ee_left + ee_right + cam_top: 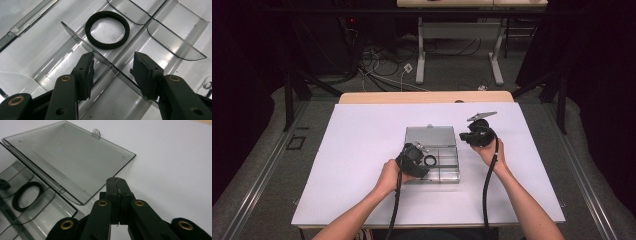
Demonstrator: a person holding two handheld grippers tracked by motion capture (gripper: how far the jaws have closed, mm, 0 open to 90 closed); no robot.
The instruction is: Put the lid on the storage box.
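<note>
A clear plastic box (447, 176) is lying near the middle of the white table (362, 150), its lid (430, 136) folded back flat toward the far edge. A black ring (107, 30) is sitting in 1 of its compartments. The left gripper (112, 68) is hanging over the box with its 2 jaws standing apart, straddling a thin divider (82, 41) without pinching it. The right gripper (117, 185) is hovering just beside the lid's right edge, jaws pressed together on nothing.
</note>
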